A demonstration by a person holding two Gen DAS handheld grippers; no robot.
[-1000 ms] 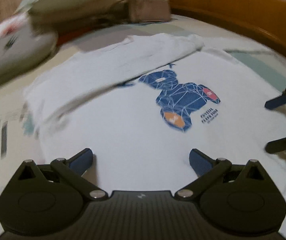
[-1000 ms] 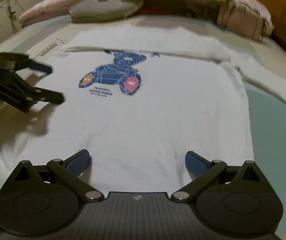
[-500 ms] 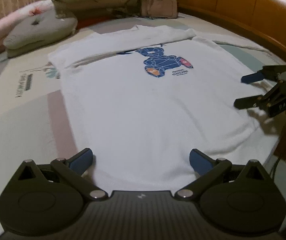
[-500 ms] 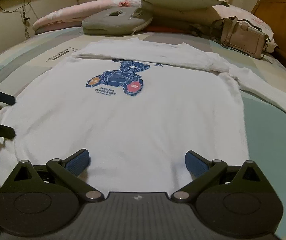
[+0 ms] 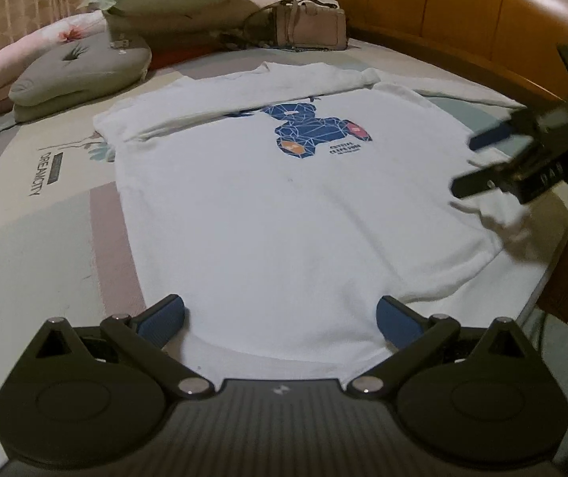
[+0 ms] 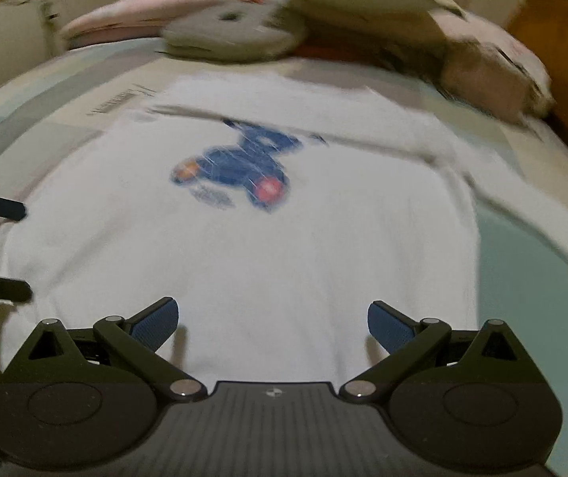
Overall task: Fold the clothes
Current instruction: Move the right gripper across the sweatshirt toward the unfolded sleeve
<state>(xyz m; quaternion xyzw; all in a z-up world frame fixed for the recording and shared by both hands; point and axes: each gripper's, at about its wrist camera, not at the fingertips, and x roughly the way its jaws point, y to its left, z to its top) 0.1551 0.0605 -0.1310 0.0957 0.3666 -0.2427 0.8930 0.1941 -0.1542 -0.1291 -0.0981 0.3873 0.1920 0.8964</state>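
Note:
A white long-sleeved shirt with a blue bear print lies flat on the bed, hem toward me; it also shows in the right wrist view, blurred. One sleeve is folded across the top. My left gripper is open and empty over the hem's left part. My right gripper is open and empty over the hem's right part; in the left wrist view it hovers over the shirt's right edge. The left gripper's fingers show at the right view's left edge.
Pillows, a pink quilt and a beige handbag lie at the head of the bed. A wooden bed frame runs along the right. The patterned sheet lies left of the shirt.
Both grippers stay open. The right gripper has moved in over the shirt's right edge and its view has swung, blurring. The left view has shifted a little.

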